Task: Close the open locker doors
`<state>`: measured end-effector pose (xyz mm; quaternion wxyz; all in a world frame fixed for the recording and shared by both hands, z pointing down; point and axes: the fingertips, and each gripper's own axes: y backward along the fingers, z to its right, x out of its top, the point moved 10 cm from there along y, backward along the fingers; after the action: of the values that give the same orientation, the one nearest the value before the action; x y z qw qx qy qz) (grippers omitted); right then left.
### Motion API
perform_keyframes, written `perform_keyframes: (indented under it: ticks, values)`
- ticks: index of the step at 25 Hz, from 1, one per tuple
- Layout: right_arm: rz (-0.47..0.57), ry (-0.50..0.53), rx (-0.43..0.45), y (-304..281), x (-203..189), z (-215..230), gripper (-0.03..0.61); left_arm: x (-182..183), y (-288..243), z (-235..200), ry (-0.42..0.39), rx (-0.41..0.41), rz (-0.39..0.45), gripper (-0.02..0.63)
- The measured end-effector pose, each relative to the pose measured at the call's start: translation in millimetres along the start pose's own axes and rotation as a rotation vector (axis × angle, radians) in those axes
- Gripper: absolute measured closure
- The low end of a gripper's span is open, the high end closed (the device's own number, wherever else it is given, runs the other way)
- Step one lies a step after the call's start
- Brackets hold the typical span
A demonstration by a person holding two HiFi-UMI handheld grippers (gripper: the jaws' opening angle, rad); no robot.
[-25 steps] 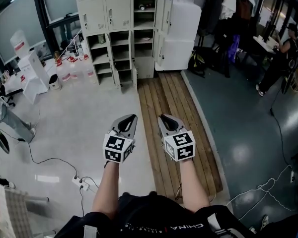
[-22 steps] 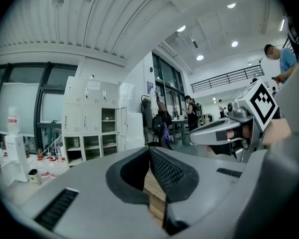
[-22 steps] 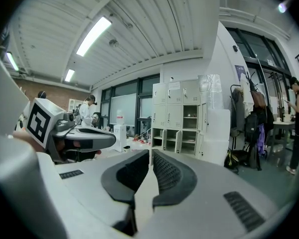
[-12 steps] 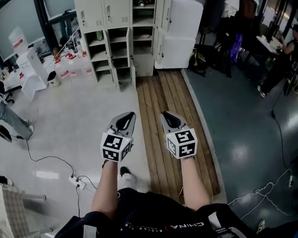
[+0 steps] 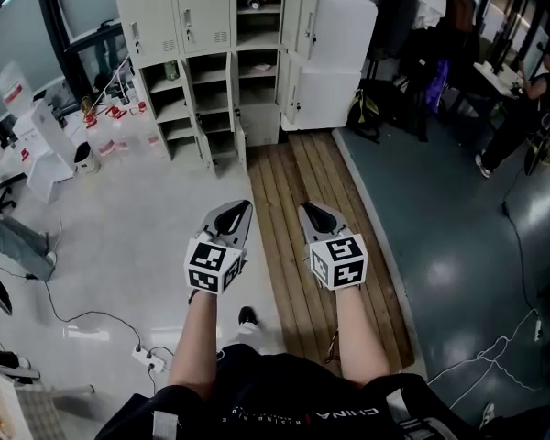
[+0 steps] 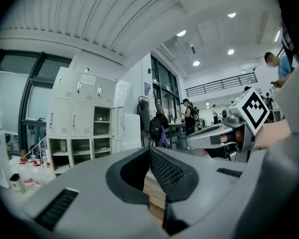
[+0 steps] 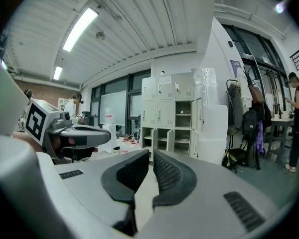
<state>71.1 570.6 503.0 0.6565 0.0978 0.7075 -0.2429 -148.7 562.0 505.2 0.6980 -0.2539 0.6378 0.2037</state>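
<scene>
The cream locker bank (image 5: pixel 211 53) stands far ahead at the top of the head view. Several of its doors hang open: a tall one (image 5: pixel 302 16) beside the upper right compartment (image 5: pixel 257 3), and low ones (image 5: pixel 231 79) by the shelved bottom compartments. My left gripper (image 5: pixel 244 205) and right gripper (image 5: pixel 305 206) are held side by side at waist height, well short of the lockers, both shut on nothing. The left gripper view shows the shut left gripper (image 6: pixel 149 148) pointing past the lockers (image 6: pixel 84 118). The right gripper (image 7: pixel 152 153) faces the lockers (image 7: pixel 172 116).
A strip of wooden planks (image 5: pixel 302 200) runs across the floor up to the lockers. A large white box (image 5: pixel 335 53) stands right of them, with bags (image 5: pixel 385 99) beyond. Bottles (image 5: pixel 110 122), a white stand (image 5: pixel 46 136) and a power strip (image 5: pixel 147 356) lie left. A person (image 5: pixel 532 90) stands far right.
The view has stepped forward a little, so the lockers sit slightly larger and further left. A shoe now shows below the left arm. Both grippers stay shut and side by side.
</scene>
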Motion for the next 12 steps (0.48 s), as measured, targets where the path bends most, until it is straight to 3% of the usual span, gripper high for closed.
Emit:
perform_keyframes:
  ticks: [12]
  values:
    - [-0.026, -0.003, -0.069, -158, 41, 17, 0.528, 4, -90, -158, 0.021, -0.040, 0.017, 0.592]
